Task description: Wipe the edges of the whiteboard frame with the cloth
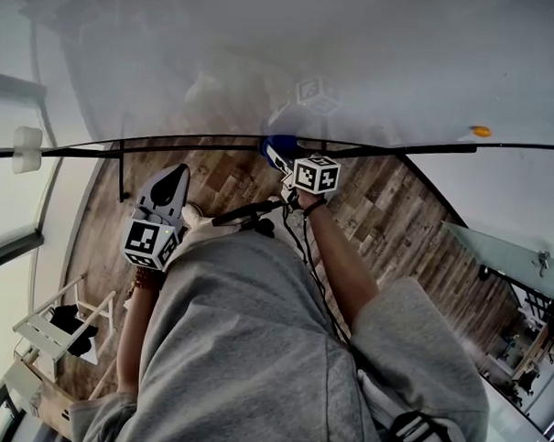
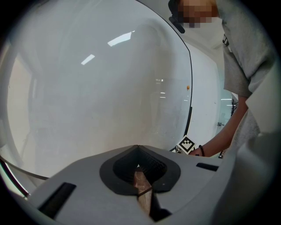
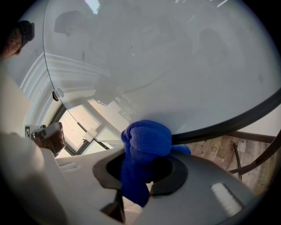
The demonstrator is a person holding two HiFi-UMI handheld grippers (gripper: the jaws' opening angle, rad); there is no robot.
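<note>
grey shirt [image 1: 253, 352] fills the bottom of the head view, with both forearms reaching out from it toward the whiteboard [image 1: 312, 52]. right gripper [image 1: 280, 157] is pinching a blue cloth [image 3: 145, 143]. the cloth is bunched between its jaws and bulges out above them. the bunch touches the black frame [image 3: 237, 117] that runs along the board's lower edge, near the middle of that edge in the head view. part of the cloth pokes out to the right, along the frame.

left gripper [image 1: 175, 176] is held lower and to the left, well apart from the right one. it points up toward the board, and its tip is below the frame and not touching it. its jaws are pressed together with nothing between them; only a thin slit shows where they meet.

wood floor [image 1: 397, 202] lies below the frame. an orange dot [image 1: 482, 131] sits on the board at the far right, just above the frame.
</note>
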